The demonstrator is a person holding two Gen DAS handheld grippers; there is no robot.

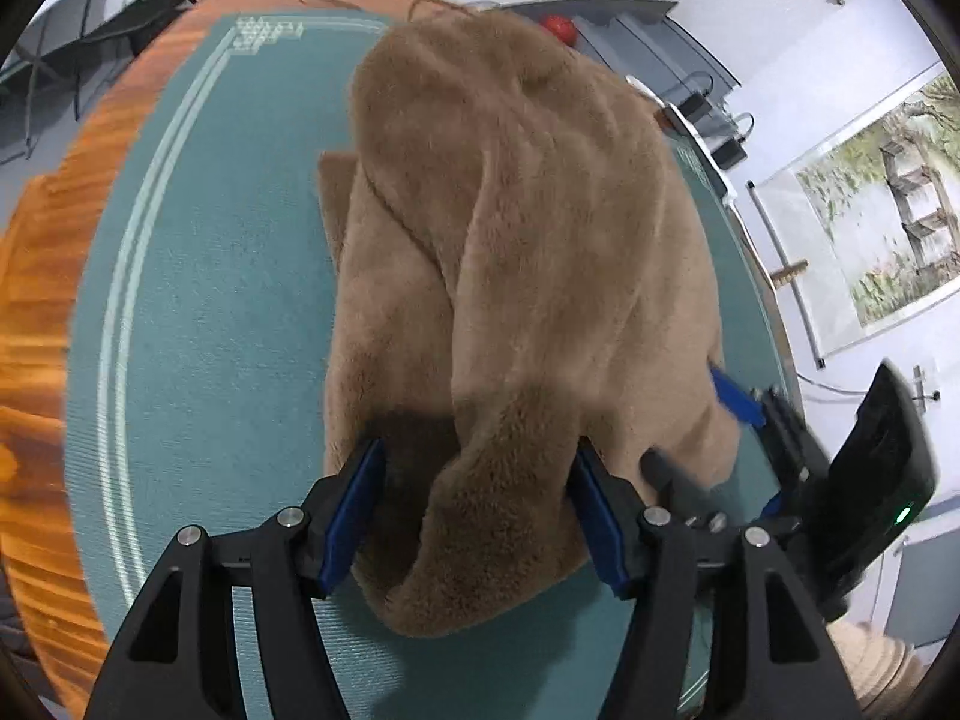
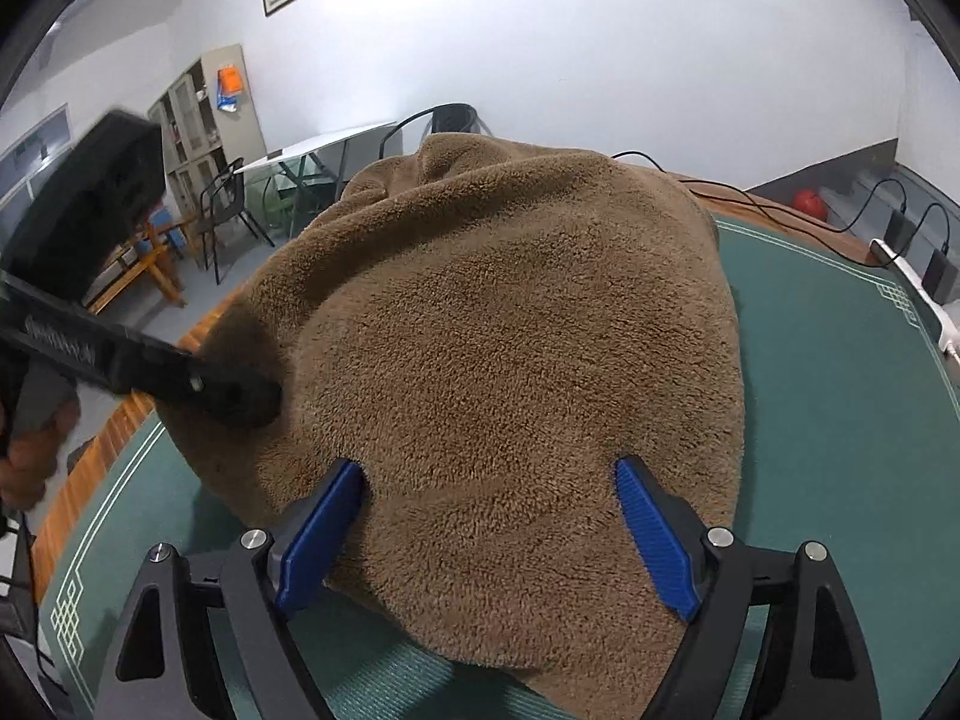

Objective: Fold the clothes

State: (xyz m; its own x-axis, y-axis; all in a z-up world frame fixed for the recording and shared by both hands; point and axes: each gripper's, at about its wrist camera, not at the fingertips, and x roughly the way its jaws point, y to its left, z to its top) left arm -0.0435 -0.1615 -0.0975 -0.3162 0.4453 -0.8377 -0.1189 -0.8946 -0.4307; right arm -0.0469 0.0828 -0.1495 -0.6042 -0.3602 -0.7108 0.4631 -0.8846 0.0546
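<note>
Brown fleece garment (image 1: 528, 276) bunched between both grippers' spread fingers (image 1: 354, 516), grip unclear, its far edge hidden.

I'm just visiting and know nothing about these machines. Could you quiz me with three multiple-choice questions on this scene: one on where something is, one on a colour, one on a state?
1. Where does the brown fleece garment lie?
A. on the green table mat
B. on a chair
C. on the floor

2. What colour are the pads on the inside of the jaws?
A. red
B. blue
C. yellow

3. How do the jaws of the left gripper and the right gripper stand?
A. both shut, away from the cloth
B. one open, one shut
C. both open, with fleece between them

Answers:
1 A: the green table mat shows all round the garment.
2 B: blue strips line each finger.
3 C: each pair stands wide apart around a fold.
</note>
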